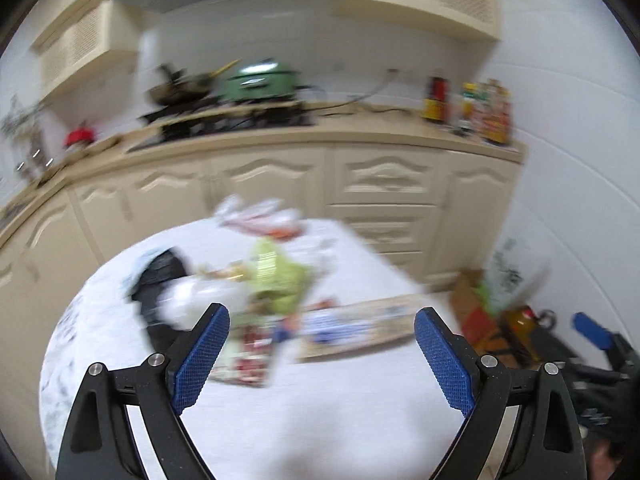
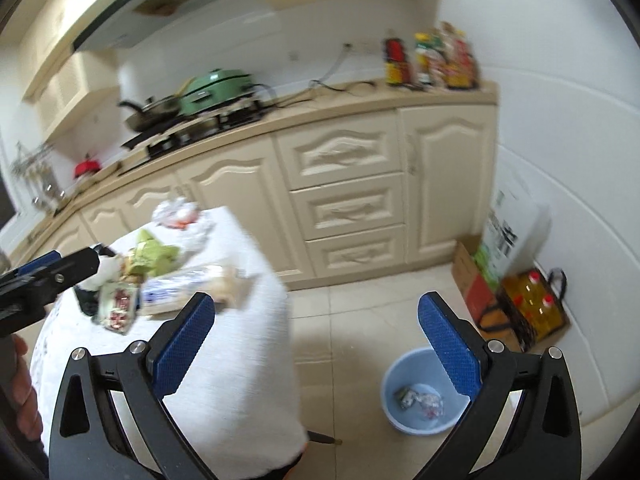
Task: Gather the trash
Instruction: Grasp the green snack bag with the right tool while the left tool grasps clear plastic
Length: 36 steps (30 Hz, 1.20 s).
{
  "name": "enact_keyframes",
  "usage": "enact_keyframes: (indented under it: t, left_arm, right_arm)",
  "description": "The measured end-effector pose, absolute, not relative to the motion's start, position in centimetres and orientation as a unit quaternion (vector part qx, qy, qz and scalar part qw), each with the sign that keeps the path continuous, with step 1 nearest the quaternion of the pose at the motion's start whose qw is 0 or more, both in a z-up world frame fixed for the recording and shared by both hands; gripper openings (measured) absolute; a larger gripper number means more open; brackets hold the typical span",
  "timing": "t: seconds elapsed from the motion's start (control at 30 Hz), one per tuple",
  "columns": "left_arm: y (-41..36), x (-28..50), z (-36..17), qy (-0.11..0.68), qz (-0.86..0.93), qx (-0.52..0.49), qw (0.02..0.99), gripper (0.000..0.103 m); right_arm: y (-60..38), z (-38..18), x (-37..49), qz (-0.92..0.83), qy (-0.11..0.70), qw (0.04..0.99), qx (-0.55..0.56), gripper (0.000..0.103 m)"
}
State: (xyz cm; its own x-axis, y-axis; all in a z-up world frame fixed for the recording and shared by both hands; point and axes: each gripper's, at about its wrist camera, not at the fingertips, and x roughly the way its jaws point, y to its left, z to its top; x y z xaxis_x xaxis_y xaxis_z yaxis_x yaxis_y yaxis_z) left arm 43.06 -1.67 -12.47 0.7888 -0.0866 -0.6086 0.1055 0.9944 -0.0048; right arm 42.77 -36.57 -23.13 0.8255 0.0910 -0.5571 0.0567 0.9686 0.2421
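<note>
Both the left gripper (image 1: 322,322) and the right gripper (image 2: 316,312) hold nothing, jaws wide apart. The trash (image 2: 148,276) lies heaped at the table's (image 2: 240,360) far edge; a few scraps already sit in the bin (image 2: 396,384) on the floor. The step looks like reaching for another piece, both grippers tilted down.

Bright, motion-blurred fisheye views (edges warped)
</note>
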Motion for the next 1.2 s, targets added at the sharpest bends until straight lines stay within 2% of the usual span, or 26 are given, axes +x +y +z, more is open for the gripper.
enact_keyframes:
  t: [0.23, 0.4, 0.53, 0.57, 0.6, 0.73, 0.8, 0.9, 1.0, 1.2]
  left_arm:
    - [6.2, 45.3, -14.6, 0.359, -0.009, -0.043, 0.932, 0.090]
    - [7.6, 46.3, -14.2, 0.348, 0.020, -0.007, 0.937, 0.091]
    - [5.5, 48.5, -15.5, 0.369, 0.020, 0.033, 0.929, 0.091]
    - [4.8, 49.0, -15.8, 0.374, 0.021, 0.040, 0.926, 0.087]
    - [3.9, 49.9, -15.9, 0.379, 0.022, 0.050, 0.924, 0.075]
    - [1.9, 53.9, -16.1, 0.375, 0.023, 0.075, 0.924, 0.056]
    - [2.3, 54.0, -15.9, 0.372, 0.010, 0.048, 0.927, 0.037]
    - [4.9, 53.6, -15.0, 0.378, -0.026, -0.002, 0.926, 0.021]
    - [6.9, 52.7, -14.5, 0.377, -0.041, -0.020, 0.925, 0.017]
    - [10.1, 50.5, -14.6, 0.383, -0.069, -0.036, 0.920, 0.016]
  right_arm:
    - [-29.6, -23.3, 46.4, 0.051, 0.321, 0.943, 0.073, 0.103]
    - [-26.0, -24.5, 49.2, 0.076, 0.346, 0.935, 0.020, 0.103]
    - [-24.5, -25.4, 51.2, 0.090, 0.366, 0.926, 0.003, 0.103]
    - [-24.3, -25.7, 51.7, 0.091, 0.369, 0.925, 0.002, 0.103]
    - [-24.2, -25.8, 52.0, 0.088, 0.372, 0.924, 0.002, 0.103]
    - [-24.1, -26.0, 52.7, 0.082, 0.374, 0.924, 0.007, 0.103]
    - [-23.6, -25.7, 53.0, 0.083, 0.368, 0.926, 0.007, 0.103]
    - [-22.6, -25.3, 53.9, 0.097, 0.369, 0.924, 0.008, 0.103]
    - [-20.9, -25.1, 55.3, 0.119, 0.375, 0.919, 0.009, 0.103]
    - [-16.5, -25.8, 58.8, 0.142, 0.398, 0.906, -0.011, 0.103]
